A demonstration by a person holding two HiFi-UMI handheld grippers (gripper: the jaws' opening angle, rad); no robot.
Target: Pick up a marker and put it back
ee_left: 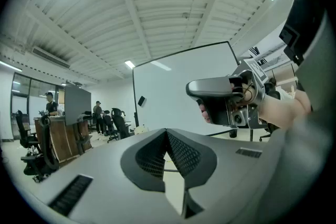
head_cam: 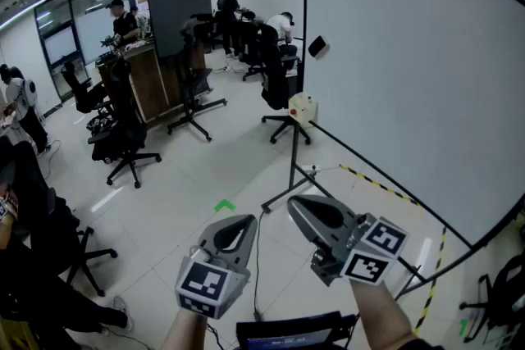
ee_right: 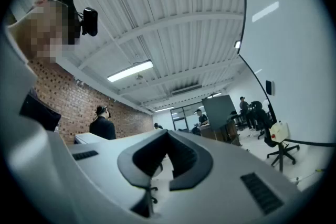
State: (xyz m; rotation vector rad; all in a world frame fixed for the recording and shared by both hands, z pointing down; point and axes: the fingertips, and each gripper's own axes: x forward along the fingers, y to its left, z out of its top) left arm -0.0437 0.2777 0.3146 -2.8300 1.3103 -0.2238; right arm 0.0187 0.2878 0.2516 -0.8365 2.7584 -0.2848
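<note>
Two grippers are counted in the head view: the left gripper [head_cam: 243, 220] and the right gripper [head_cam: 294, 206]. One marker cube [head_cam: 205, 284] is recorded on each, two in all. One large whiteboard [head_cam: 410, 78] is noted, with one small dark object [head_cam: 317, 46] on its face. One dark board [head_cam: 179, 4] on a wheeled stand is logged. One cream box [head_cam: 302, 106] is recorded. At least five office chairs [head_cam: 125, 145] are counted, the far ones being too small to separate. At least four persons [head_cam: 123, 20] are tallied. One green arrow [head_cam: 224, 206] is found on the floor [head_cam: 205, 168].
</note>
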